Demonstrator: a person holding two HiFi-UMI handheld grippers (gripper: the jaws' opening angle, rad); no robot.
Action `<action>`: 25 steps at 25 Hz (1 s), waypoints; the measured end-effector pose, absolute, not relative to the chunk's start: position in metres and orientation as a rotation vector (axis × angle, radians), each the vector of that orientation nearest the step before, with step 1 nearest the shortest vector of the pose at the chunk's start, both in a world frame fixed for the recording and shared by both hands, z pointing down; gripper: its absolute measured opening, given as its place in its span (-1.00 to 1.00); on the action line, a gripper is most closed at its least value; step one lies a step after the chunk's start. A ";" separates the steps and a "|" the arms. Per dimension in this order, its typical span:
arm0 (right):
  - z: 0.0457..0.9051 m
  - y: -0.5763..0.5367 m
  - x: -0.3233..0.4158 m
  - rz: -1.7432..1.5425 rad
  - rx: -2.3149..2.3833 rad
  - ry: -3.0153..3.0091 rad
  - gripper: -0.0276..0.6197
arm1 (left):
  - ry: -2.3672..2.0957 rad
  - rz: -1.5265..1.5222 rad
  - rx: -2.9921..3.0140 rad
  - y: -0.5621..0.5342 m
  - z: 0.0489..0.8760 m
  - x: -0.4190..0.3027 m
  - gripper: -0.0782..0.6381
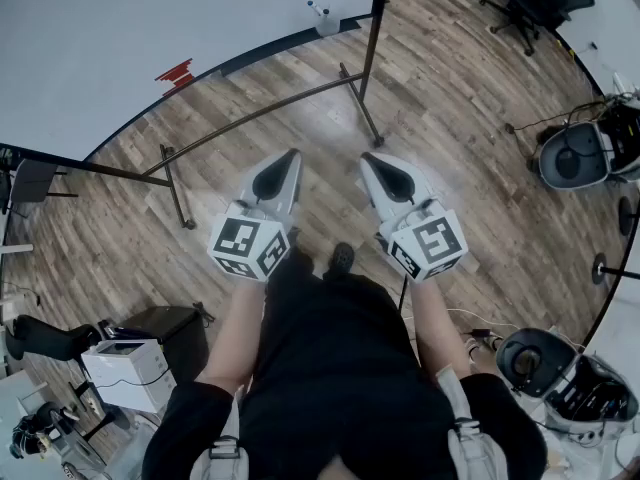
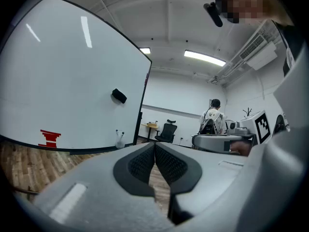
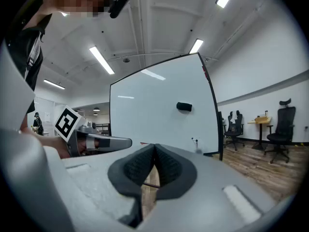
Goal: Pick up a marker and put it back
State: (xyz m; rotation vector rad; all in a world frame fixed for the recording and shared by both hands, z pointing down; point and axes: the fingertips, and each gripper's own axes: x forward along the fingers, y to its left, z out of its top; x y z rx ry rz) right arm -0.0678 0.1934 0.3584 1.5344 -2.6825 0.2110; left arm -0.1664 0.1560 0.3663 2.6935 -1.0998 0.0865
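The left gripper (image 2: 154,148) and right gripper (image 3: 154,150) were both closed on nothing, pads pressed together; held side by side and near level, probably a ready pose before any reach. The markers (image 2: 119,134) stood in a small holder (image 2: 119,143) at the whiteboard's (image 2: 72,81) foot, well apart from both, so the pickup was not yet begun.

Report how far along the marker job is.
Done: nothing visible. In hand: nothing; the left gripper and right gripper are both shut and empty, held over the floor short of the whiteboard. The markers stand at the board's bottom corner, untouched. Left: reach them, grip one, lift it, put it back.
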 end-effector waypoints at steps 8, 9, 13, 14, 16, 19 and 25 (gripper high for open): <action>0.349 0.200 -0.059 0.226 1.562 -2.719 -0.91 | -1.127 0.089 2.689 0.160 0.363 -0.168 -0.75; 0.347 0.200 -0.055 0.257 1.578 -2.735 -0.91 | -1.132 0.088 2.690 0.160 0.361 -0.168 -0.75; 0.346 0.200 -0.042 0.375 1.590 -2.786 -0.91 | -1.145 0.090 2.696 0.160 0.358 -0.163 -0.75; 0.347 0.200 -0.039 0.378 1.592 -2.784 -0.91 | -1.147 0.090 2.696 0.161 0.358 -0.162 -0.75; 0.347 0.201 -0.035 0.382 1.603 -2.776 -0.91 | -1.151 0.090 2.694 0.162 0.358 -0.160 -0.75; 0.350 0.204 -0.029 0.399 1.617 -2.761 -0.91 | -1.147 0.094 2.693 0.168 0.360 -0.156 -0.75; 0.356 0.200 -0.025 0.417 1.638 -2.738 -0.91 | -1.131 0.116 2.698 0.166 0.366 -0.154 -0.75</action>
